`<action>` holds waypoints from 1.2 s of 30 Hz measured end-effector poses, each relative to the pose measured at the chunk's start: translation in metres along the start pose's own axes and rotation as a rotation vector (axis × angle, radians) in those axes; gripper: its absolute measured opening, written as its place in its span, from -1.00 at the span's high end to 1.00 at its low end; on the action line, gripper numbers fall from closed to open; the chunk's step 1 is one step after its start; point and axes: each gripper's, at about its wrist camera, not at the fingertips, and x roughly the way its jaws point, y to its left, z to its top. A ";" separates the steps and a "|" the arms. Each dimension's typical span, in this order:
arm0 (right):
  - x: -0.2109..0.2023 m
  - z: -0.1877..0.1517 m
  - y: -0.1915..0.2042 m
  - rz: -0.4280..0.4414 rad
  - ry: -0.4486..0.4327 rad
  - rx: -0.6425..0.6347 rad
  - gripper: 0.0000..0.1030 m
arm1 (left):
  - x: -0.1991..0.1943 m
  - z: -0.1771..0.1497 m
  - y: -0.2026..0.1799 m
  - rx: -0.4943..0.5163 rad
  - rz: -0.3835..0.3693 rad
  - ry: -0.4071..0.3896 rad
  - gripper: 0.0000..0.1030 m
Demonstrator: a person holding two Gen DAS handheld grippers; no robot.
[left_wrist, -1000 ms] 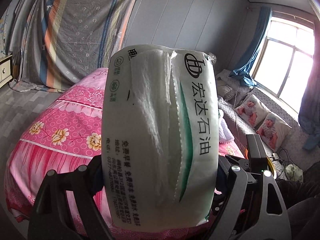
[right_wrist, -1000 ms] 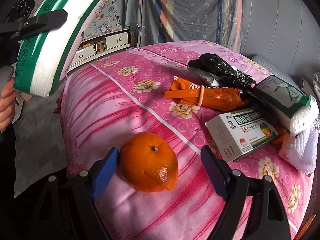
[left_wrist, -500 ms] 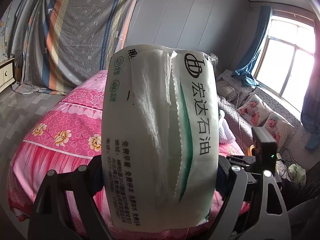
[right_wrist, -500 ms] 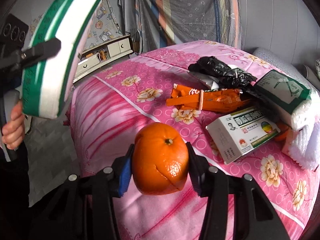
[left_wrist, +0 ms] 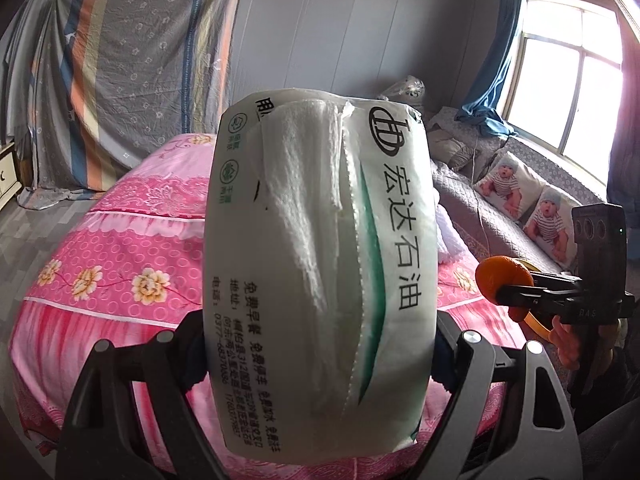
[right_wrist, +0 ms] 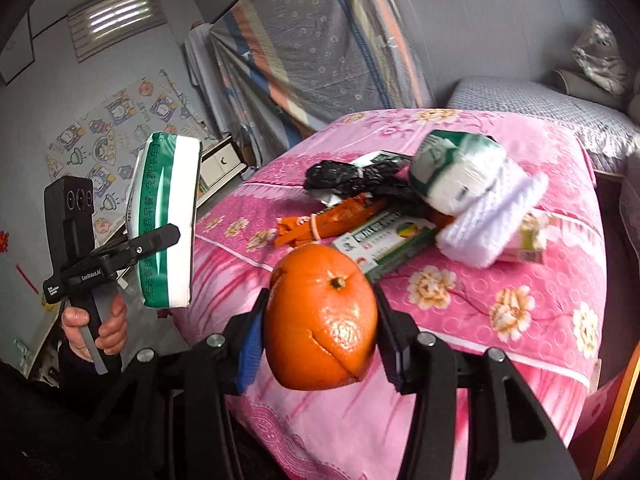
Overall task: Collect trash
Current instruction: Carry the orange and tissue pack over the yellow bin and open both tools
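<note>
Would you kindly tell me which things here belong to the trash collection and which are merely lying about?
Belonging to the job:
tissue pack in the left tongs
orange in the right tongs
black plastic bag
orange wrappers
medicine box

Merely lying about:
baby-print pillows
striped sheet

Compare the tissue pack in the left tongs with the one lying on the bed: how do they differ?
The held tissue pack is clamped upright in the left tongs, off the bed; the second tissue pack lies in the pile on the pink bedspread. The held one looks flat-sided, the other bulged and crumpled. Both are white with green print.
</note>
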 end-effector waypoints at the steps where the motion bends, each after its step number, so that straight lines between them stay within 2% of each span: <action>1: -0.006 -0.004 -0.008 -0.019 -0.012 0.019 0.10 | 0.008 0.000 -0.007 0.008 -0.015 0.013 -0.56; 5: -0.040 -0.017 -0.042 -0.099 -0.086 0.097 0.10 | 0.040 0.004 -0.045 0.073 -0.083 0.065 -0.56; 11: -0.108 -0.026 -0.089 -0.256 -0.249 0.212 0.10 | 0.081 0.021 -0.117 0.205 -0.206 0.101 -0.56; 19: -0.185 -0.037 -0.146 -0.507 -0.397 0.338 0.10 | 0.127 0.051 -0.215 0.319 -0.378 0.096 -0.56; 24: -0.209 -0.053 -0.185 -0.623 -0.412 0.429 0.10 | 0.163 0.057 -0.273 0.366 -0.480 0.142 -0.56; 30: -0.207 -0.074 -0.224 -0.692 -0.358 0.549 0.10 | 0.205 0.052 -0.330 0.413 -0.540 0.204 -0.56; 36: -0.205 -0.092 -0.253 -0.731 -0.325 0.649 0.10 | 0.245 0.039 -0.379 0.438 -0.542 0.274 -0.56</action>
